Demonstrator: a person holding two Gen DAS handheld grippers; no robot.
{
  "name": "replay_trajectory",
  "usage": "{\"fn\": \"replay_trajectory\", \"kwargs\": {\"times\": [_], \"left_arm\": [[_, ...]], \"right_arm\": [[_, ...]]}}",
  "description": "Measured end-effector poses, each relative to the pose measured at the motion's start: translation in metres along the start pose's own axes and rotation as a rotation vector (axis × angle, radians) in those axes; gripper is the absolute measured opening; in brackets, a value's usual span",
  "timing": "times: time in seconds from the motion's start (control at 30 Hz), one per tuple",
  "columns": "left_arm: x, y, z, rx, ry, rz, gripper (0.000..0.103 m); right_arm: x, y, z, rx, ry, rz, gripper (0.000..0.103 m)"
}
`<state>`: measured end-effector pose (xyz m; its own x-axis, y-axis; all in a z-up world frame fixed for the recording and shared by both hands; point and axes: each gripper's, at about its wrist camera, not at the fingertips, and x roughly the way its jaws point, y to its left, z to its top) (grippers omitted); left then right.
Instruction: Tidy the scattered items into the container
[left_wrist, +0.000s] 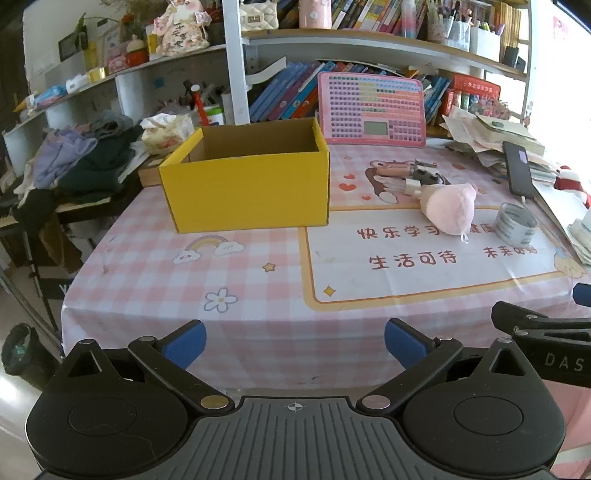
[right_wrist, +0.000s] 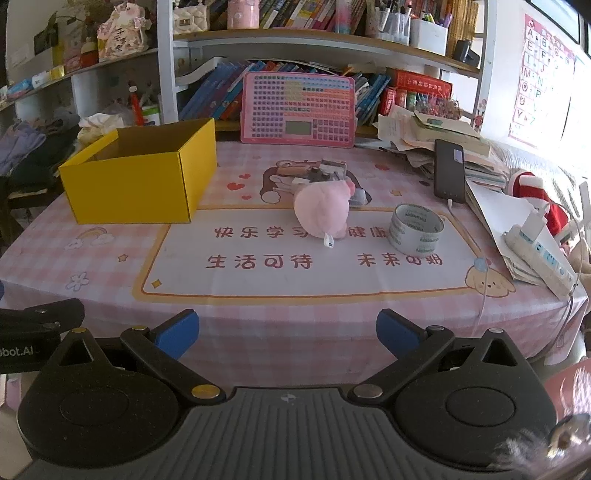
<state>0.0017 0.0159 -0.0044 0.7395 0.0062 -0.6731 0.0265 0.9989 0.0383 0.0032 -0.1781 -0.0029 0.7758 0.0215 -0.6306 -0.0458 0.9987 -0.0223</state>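
Yellow box (left_wrist: 251, 192) open-topped, looks empty from here, on pink checked cloth (left_wrist: 258, 295). Landmark for all below.

Right of box, near: pink plush (left_wrist: 452, 206), lying on its side, tag loop toward the table edge. Just behind plush, touching or nearly so: small cluster of clips and bits (left_wrist: 421, 175), too jumbled to sort out. Farther right of plush, apart from it: tape roll (left_wrist: 515, 225), standing on its flat side. Phone (left_wrist: 517, 170) well right of box, on cable, likely not part of the job.

Left gripper (left_wrist: 294, 345): jaws spread wide, nothing between, hanging off near table edge, in front of box. Right gripper (right_wrist: 287, 334): also spread wide and empty, same edge, facing plush and tape roll.

Handling, by guess:
- Plush: light, soft, squashes under pinch; take across the body's middle, not the tag.
- Tape roll: light, stiff, slick sides; pinch through the wall, one finger in the hole, or across the whole ring.
- Clips: small, hard, likely to scatter; one at a time, low approach.

Nothing in box yet, as far as visible; plush the nearest first pick.
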Motion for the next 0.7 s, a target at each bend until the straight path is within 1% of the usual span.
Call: {"fn": "replay_trajectory", "kwargs": {"times": [0.7], "left_arm": [[-0.004,0.011,-0.001,-0.021,-0.017,0.008,0.103]], "right_arm": [[0.000,0.009,0.001,-0.004,-0.001,-0.009,0.103]]}}
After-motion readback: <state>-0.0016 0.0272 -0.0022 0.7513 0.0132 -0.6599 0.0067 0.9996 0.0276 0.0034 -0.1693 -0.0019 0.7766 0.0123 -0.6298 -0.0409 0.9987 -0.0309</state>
